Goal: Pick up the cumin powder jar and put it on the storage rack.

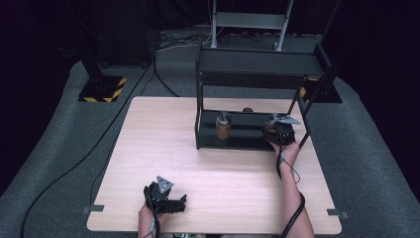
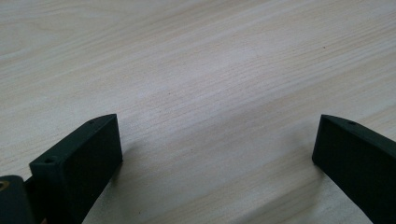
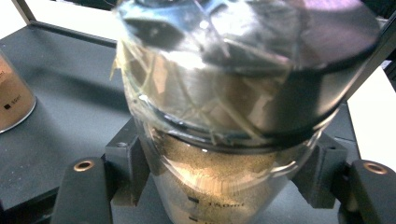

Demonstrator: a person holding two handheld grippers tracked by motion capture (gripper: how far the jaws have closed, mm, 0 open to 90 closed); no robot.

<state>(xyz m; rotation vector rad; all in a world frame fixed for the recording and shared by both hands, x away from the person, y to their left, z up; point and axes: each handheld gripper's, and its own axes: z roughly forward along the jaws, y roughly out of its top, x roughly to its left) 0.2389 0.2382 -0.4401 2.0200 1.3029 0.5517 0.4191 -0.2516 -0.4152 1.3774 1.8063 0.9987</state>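
A glass jar of brown powder with a dark lid wrapped in clear film sits between the jaws of my right gripper, which is shut on its body. From above, the right gripper is at the right end of the black rack's lower shelf. A second jar with brown contents stands on the same shelf to its left, and its edge shows as a jar in the right gripper view. My left gripper rests open near the table's front edge, with only bare wood between its jaws.
The black two-tier rack stands at the back of the light wooden table, its posts flanking the shelf. A small dark round object lies behind the rack. Cables run over the grey floor to the left.
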